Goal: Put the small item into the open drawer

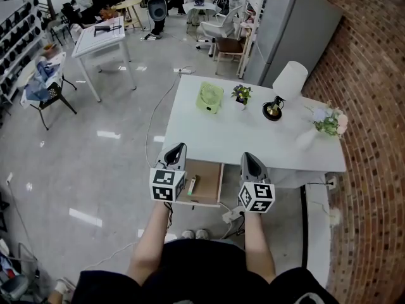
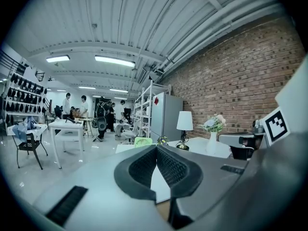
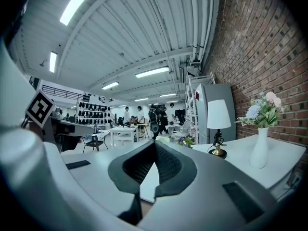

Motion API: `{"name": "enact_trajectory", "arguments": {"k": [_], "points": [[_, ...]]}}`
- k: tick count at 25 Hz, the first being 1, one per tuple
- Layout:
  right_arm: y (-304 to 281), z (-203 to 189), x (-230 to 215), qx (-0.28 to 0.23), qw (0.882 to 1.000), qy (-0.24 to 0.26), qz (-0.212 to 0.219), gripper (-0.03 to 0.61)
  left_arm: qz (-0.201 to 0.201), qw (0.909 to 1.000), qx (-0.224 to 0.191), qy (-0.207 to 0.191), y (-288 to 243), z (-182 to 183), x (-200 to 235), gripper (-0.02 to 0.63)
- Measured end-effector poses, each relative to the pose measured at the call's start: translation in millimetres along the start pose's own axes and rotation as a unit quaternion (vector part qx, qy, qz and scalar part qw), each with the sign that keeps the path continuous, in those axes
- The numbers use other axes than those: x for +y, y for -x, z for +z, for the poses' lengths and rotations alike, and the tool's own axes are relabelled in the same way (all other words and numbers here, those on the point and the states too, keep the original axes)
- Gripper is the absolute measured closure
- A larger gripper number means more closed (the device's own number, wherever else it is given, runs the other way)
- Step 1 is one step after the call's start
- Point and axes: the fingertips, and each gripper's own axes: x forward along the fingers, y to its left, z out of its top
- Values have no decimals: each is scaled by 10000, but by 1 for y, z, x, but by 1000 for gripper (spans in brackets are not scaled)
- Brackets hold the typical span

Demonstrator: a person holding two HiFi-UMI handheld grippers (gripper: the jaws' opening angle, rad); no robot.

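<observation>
The wooden drawer (image 1: 209, 181) stands pulled out of the front of the white table (image 1: 209, 138). A small pale item with a green end (image 1: 192, 184) lies inside it at the left. My left gripper (image 1: 180, 147) hovers over the drawer's left side, shut with nothing between its pads (image 2: 156, 147). To the right of the drawer, my right gripper (image 1: 248, 156) points at the table's front edge. It is also shut and empty (image 3: 155, 143). Both grippers are level and look across the table top.
On the table stand a green fan (image 1: 209, 97), a small potted plant (image 1: 240, 94), a white-shaded lamp (image 1: 285, 86) and a vase of flowers (image 1: 323, 124). A brick wall (image 1: 373, 138) runs along the right. A cable (image 1: 155, 116) trails over the floor at the left.
</observation>
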Motion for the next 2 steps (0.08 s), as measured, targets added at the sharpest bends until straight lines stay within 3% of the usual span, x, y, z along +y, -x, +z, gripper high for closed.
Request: {"name": "enact_trajectory", "arguments": {"k": [2], "points": [[0,-1,-2,8,10000,-2,-3,580,7,10000,10,-5,-1,-1,-1,592]]}}
